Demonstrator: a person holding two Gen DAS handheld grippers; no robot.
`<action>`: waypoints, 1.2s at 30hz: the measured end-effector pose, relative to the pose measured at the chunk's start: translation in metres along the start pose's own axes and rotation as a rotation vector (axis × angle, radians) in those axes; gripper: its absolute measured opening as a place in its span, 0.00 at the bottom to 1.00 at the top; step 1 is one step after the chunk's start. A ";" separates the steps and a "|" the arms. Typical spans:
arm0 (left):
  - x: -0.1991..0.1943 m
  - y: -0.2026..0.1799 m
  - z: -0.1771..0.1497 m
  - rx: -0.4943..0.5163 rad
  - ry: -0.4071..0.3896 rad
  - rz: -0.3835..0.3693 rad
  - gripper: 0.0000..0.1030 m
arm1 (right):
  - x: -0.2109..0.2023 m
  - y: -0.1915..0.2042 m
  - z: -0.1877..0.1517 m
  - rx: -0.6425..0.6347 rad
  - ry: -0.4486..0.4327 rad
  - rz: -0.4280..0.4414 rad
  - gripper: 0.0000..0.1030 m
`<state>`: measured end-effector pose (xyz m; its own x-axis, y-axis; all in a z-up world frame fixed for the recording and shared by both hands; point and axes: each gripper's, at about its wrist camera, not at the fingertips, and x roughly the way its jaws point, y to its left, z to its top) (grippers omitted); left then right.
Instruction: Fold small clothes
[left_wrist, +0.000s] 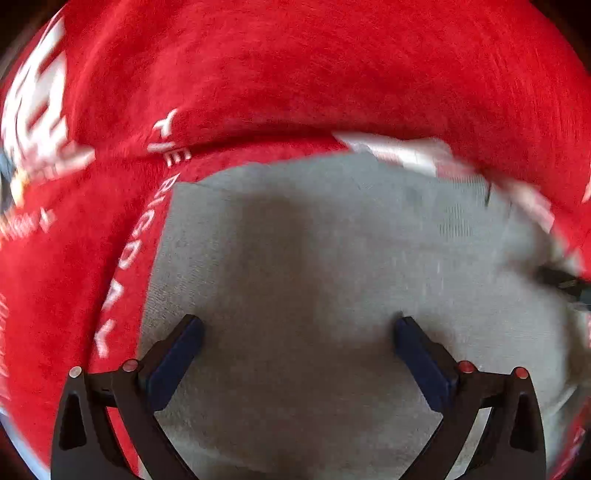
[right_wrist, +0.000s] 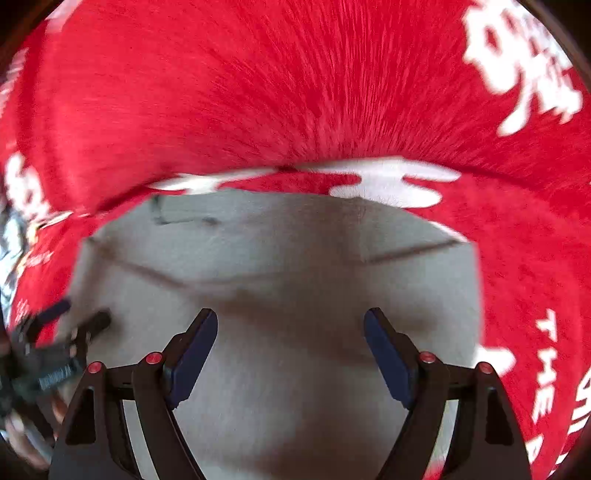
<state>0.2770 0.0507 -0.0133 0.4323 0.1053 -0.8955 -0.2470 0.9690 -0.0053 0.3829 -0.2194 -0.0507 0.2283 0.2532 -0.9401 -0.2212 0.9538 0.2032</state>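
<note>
We see the grey garment (left_wrist: 332, 258) on the red cloth (left_wrist: 295, 74), directly under both claws: left claw (left_wrist: 299, 328) and right claw (right_wrist: 291, 321) spread wide, holding nothing.

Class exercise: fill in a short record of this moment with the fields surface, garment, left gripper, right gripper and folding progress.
surface: red fleece blanket with white lettering
garment: grey garment lying flat on the blanket, seams visible
left gripper: left gripper open, holding nothing, over the garment
right gripper: right gripper open, holding nothing, over the garment
folding progress: cannot tell; the images are motion-blurred
</note>
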 end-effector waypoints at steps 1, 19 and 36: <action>0.000 0.007 0.000 -0.005 0.003 0.022 1.00 | 0.009 -0.004 0.009 -0.018 -0.016 -0.092 0.82; 0.045 0.027 0.065 -0.041 0.043 0.107 1.00 | 0.029 -0.028 0.028 0.139 -0.053 -0.168 0.86; 0.046 0.030 0.063 -0.051 0.055 0.070 1.00 | 0.027 0.005 0.005 -0.015 -0.037 -0.172 0.85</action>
<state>0.3439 0.0989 -0.0264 0.3648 0.1584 -0.9175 -0.3191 0.9470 0.0366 0.3932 -0.2073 -0.0736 0.2988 0.0925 -0.9498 -0.1900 0.9811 0.0358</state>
